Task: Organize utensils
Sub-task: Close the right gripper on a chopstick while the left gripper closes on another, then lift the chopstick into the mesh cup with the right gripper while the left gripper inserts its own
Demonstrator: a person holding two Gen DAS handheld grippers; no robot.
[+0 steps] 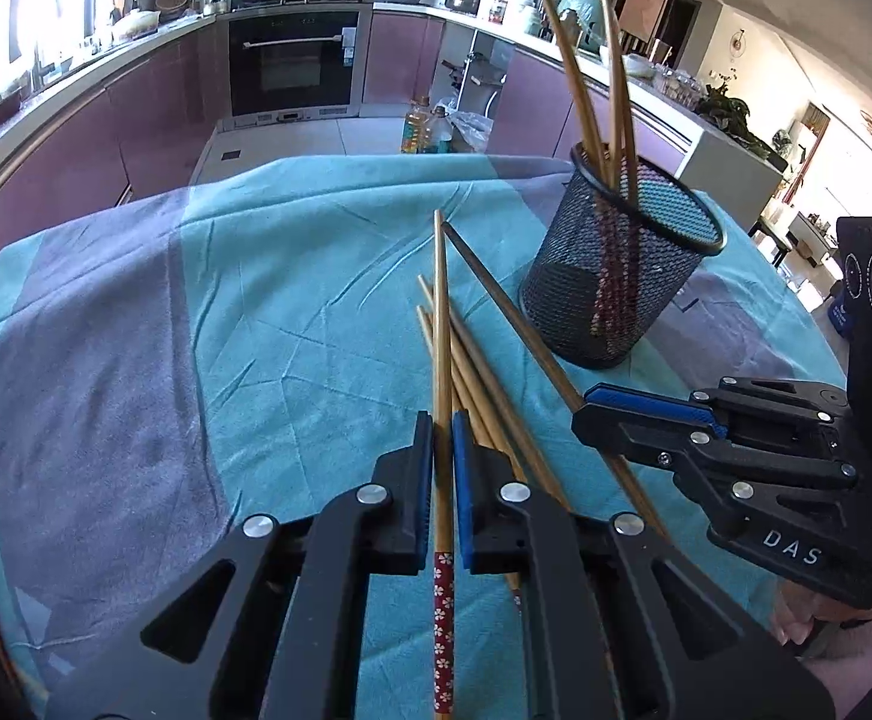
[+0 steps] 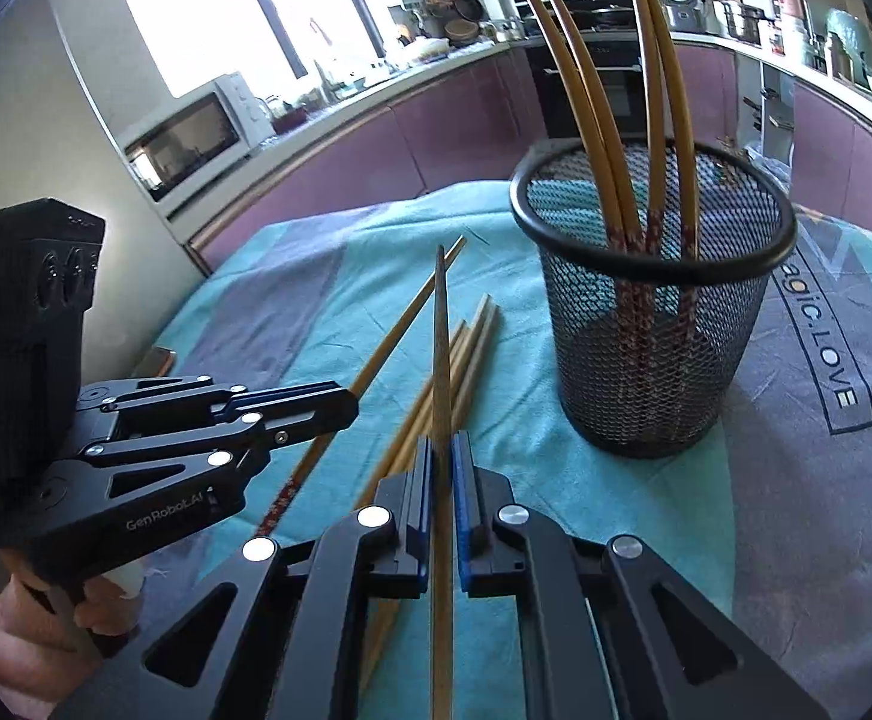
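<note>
My left gripper [image 1: 442,420] is shut on a bamboo chopstick [image 1: 439,312] with a red floral handle, which points forward over the cloth. In the right wrist view, that left gripper [image 2: 349,405] shows at the left with its chopstick [image 2: 400,324]. My right gripper [image 2: 443,441] is shut on a darker brown chopstick [image 2: 441,336]. From the left wrist view, the right gripper [image 1: 586,407] clamps this dark chopstick [image 1: 496,294]. Several loose chopsticks [image 1: 478,372] [image 2: 475,342] lie on the cloth between the grippers. A black mesh cup [image 1: 616,276] [image 2: 658,348] stands upright to the right, holding several chopsticks [image 1: 574,72] [image 2: 586,102].
A teal and grey cloth [image 1: 196,300] [image 2: 796,480] covers the table. A hand [image 2: 16,612] holds the left gripper's handle. Behind the table run purple kitchen cabinets [image 1: 154,108], an oven [image 1: 292,60] and a microwave [image 2: 190,138]. Oil bottles [image 1: 424,126] stand on the floor.
</note>
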